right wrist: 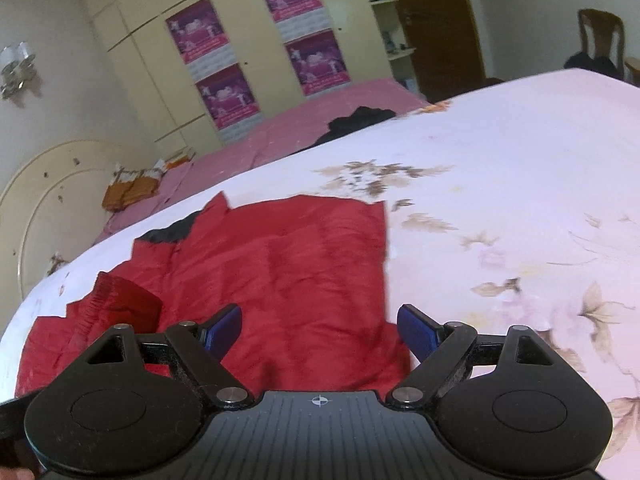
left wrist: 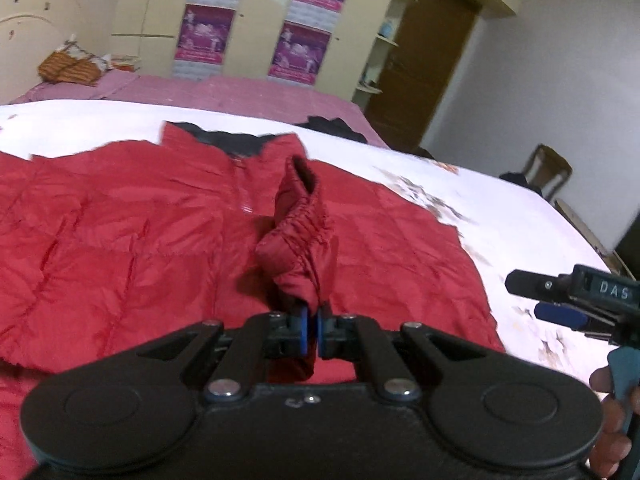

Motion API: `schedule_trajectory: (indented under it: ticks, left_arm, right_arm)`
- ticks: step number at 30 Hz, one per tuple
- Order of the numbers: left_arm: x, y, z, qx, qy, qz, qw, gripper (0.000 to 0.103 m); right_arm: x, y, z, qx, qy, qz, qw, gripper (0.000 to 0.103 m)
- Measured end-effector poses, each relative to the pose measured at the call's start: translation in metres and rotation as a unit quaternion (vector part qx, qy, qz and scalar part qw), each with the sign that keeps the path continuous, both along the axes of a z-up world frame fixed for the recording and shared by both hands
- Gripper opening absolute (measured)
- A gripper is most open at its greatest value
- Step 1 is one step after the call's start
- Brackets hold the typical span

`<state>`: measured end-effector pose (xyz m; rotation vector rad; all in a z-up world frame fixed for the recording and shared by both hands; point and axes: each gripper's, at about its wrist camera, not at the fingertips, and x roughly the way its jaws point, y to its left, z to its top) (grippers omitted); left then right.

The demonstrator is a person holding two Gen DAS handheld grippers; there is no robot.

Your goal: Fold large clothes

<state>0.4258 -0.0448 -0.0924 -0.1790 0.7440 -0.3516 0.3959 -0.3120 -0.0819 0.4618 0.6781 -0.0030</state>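
A: Where is the red quilted jacket (left wrist: 132, 240) seen?

B: Spread on the floral bedsheet (left wrist: 460, 200); its elastic cuff (left wrist: 298, 236) is clamped in the left gripper (left wrist: 313, 320), seemingly for folding the sleeve across. The right gripper (right wrist: 320, 330) is held with fingers apart, empty.

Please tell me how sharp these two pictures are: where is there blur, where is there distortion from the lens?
Left wrist view: the red jacket and its lifted cuff are smeared by motion, while the left gripper is sharp. Right wrist view: the jacket edge is softly blurred; the bed sheet bulges like a dome and the wardrobe leans, both from fisheye bending.
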Motion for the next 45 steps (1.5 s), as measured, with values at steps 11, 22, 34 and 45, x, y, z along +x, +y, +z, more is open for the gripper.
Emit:
schedule_trajectory:
  ticks: [11,22,34,45]
  left_arm:
    - [-0.02,0.015,0.027,-0.025,-0.043,0.033,0.9982,0.052]
    - [-0.071,0.184,0.015,0.086,-0.002,0.179,0.9801,0.048]
    - [-0.034,0.199,-0.022,0.098,0.018,0.192,0.9764,0.04]
    - [-0.033,0.206,-0.02,0.086,0.014,0.18,0.9799,0.027]
  right_arm:
    - [-0.006,-0.014,0.011,0.039,-0.017,0.002,0.999,0.085]
    - [0.028,0.054,-0.018,0.102,0.022,0.084,0.991,0.085]
    - [0.04,0.091,0.011,0.024,-0.019,0.1,0.995,0.015]
    - [0.02,0.07,-0.012,-0.034,0.023,0.067,0.997,0.015]
